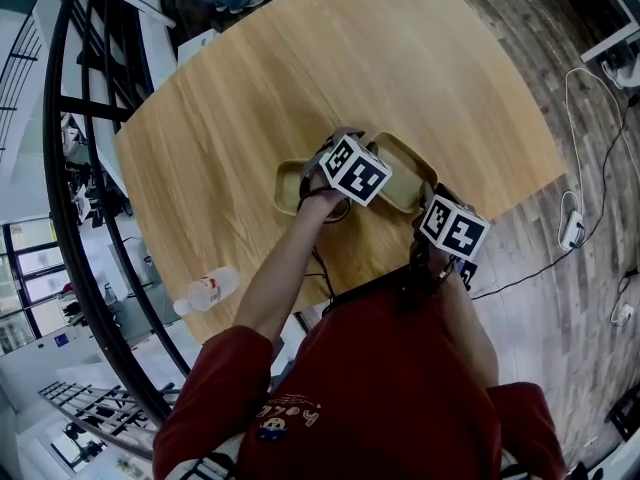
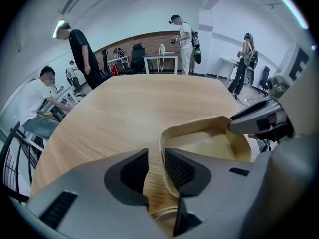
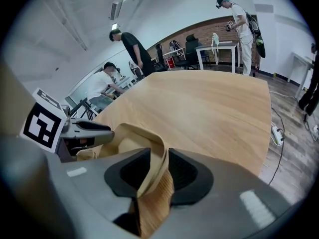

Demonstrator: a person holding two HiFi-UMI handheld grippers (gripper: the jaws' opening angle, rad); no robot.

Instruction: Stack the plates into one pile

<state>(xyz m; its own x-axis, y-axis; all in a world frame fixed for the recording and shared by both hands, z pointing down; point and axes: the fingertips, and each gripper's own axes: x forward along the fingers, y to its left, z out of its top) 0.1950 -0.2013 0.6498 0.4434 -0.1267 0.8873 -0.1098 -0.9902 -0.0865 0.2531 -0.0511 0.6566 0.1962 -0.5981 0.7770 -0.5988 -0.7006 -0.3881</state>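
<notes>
Near the table (image 1: 300, 78) edge two plates lie side by side, so the pile looks not yet made: the right plate (image 1: 405, 173) would have to go onto the left plate (image 1: 290, 186), or the reverse. Both arms reach steeply down to the right plate. There the left gripper (image 2: 155, 166) and right gripper (image 3: 158, 171) stand wide, each with a rim between its pads, unpinched.

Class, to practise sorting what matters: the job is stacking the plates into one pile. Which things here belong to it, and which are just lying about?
In the job: right plate; left plate; left gripper and right gripper, both open astride the right plate's rim.
Lying about: bottle; power strip on the floor.
</notes>
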